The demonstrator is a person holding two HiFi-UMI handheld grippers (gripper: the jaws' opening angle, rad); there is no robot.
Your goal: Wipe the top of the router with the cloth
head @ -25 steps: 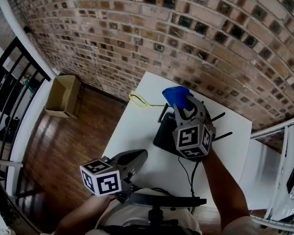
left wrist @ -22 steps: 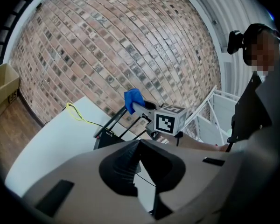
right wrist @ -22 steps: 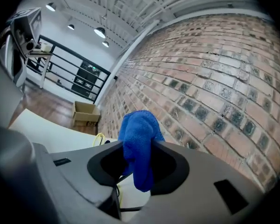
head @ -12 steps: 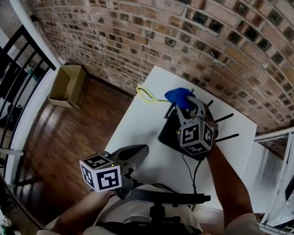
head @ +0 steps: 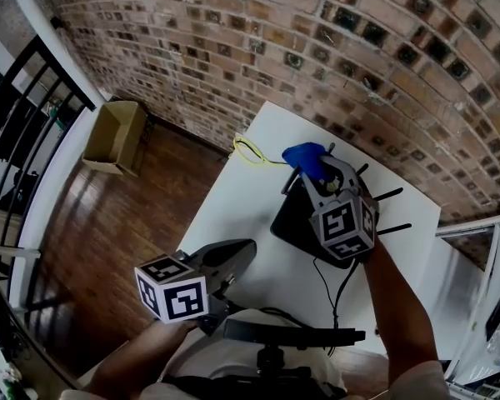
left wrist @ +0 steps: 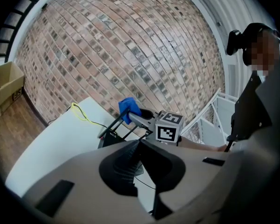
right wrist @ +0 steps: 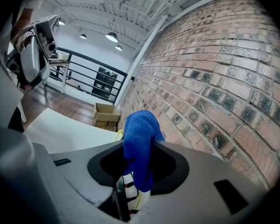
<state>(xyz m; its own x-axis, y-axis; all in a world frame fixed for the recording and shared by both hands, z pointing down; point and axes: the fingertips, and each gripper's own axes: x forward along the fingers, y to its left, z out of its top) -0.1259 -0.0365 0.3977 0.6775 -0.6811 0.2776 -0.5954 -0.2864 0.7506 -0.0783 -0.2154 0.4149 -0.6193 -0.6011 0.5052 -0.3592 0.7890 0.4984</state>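
- Brick walling backs a white table (head: 233, 215) in the head view. The right claw (head: 323, 172) is clamped on a soft blue cloth (head: 307, 155) bunched at its tips. A flat black plastic router (head: 293, 223) with thin antennas lies just below that claw. The left claw (head: 236, 255) hangs well apart from both.
- Left gripper view: the left claw (left wrist: 139, 146) has its jaws together on nothing. The router (left wrist: 113, 135) and cloth (left wrist: 129, 108) lie ahead of its tips.
- Right gripper view: the cloth (right wrist: 139, 148) hangs limp between the right claw's (right wrist: 140, 171) pinching jaws, with a fold drooping below them toward the router.
- The cloth looks light and floppy, so a grip on its bunched middle suits it and leaves the loose fold to wipe.
- The router seems light enough to slide and its antennas look fragile. Gentle pressure on the flat top is wise, perhaps with the left claw steadying an edge.
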